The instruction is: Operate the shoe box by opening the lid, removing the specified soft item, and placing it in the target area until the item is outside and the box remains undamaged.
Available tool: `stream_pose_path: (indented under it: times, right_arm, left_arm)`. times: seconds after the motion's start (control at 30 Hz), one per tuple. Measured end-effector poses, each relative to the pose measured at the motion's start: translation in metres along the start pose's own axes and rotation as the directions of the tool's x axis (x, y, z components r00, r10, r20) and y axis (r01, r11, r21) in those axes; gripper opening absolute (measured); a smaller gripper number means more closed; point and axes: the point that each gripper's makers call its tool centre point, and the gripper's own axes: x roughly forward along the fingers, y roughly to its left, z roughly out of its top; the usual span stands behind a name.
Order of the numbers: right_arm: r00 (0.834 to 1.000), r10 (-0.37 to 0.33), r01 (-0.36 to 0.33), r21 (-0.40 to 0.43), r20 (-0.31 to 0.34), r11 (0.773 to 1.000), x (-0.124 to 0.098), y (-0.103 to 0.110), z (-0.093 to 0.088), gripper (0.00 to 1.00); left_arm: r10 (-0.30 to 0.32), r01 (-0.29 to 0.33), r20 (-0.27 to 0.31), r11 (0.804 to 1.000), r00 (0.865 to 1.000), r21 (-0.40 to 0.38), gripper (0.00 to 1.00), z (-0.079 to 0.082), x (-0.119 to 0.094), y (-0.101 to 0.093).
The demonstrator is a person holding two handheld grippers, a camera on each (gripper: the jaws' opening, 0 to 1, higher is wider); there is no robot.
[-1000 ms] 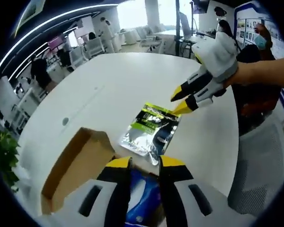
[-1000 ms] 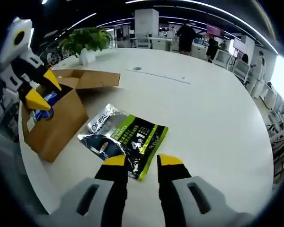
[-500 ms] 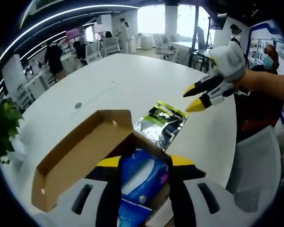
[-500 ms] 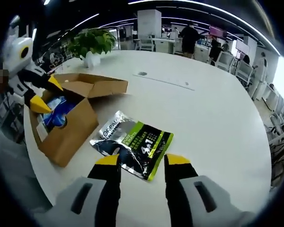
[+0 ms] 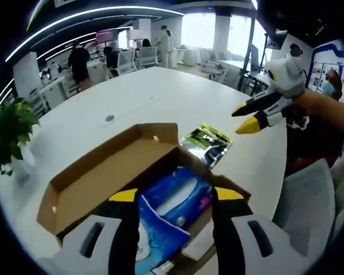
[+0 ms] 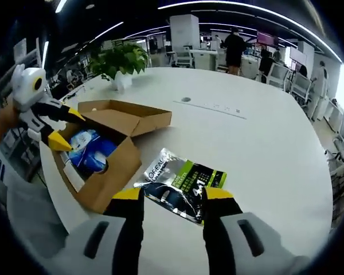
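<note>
We hold the left gripper (image 5: 175, 196) nearer: its empty, parted jaws straddle the blue soft pack (image 5: 175, 200) in the shoe box (image 5: 97, 183), long axis running ahead; right gripper (image 6: 173, 195) open, empty.

Left gripper (image 5: 175, 197): white moulded body, black jaws capped yellow, a dark slot on each shoulder. Right gripper (image 6: 171, 197) matches it (seen at two o'clock in the left gripper view as a white shell with yellow-tipped black jaws).

Both claws (image 5: 175, 195) (image 6: 169, 193) seemingly open, empty.
</note>
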Motion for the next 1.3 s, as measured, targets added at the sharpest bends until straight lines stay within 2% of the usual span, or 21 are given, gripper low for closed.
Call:
stream_pose_path:
  times: [0.37, 0.7, 0.87, 1.3]
  right_arm:
    - [0.997, 0.072, -0.072, 0.008, 0.015, 0.997, 0.003, 0.033, 0.008, 0.41]
    - [0.991, 0.129, -0.129, -0.002, 0.020, 0.992, 0.009, 0.061, 0.014, 0.40]
    - [0.988, 0.152, -0.152, -0.010, 0.024, 0.988, 0.011, 0.073, 0.018, 0.40]
    - [0.977, 0.212, -0.211, -0.048, 0.025, 0.976, 0.025, 0.100, 0.028, 0.38]
  left_arm:
    - [0.046, -0.046, 0.008, 0.998, 0.999, -0.052, 0.59, -0.014, -0.023, 0.023]
    - [0.114, -0.114, 0.000, 0.990, 0.993, -0.089, 0.59, -0.035, -0.050, 0.042]
    - [0.138, -0.141, -0.028, 0.984, 0.990, -0.113, 0.58, -0.051, -0.062, 0.046]
    - [0.193, -0.201, -0.062, 0.962, 0.979, -0.186, 0.58, -0.079, -0.082, 0.060]
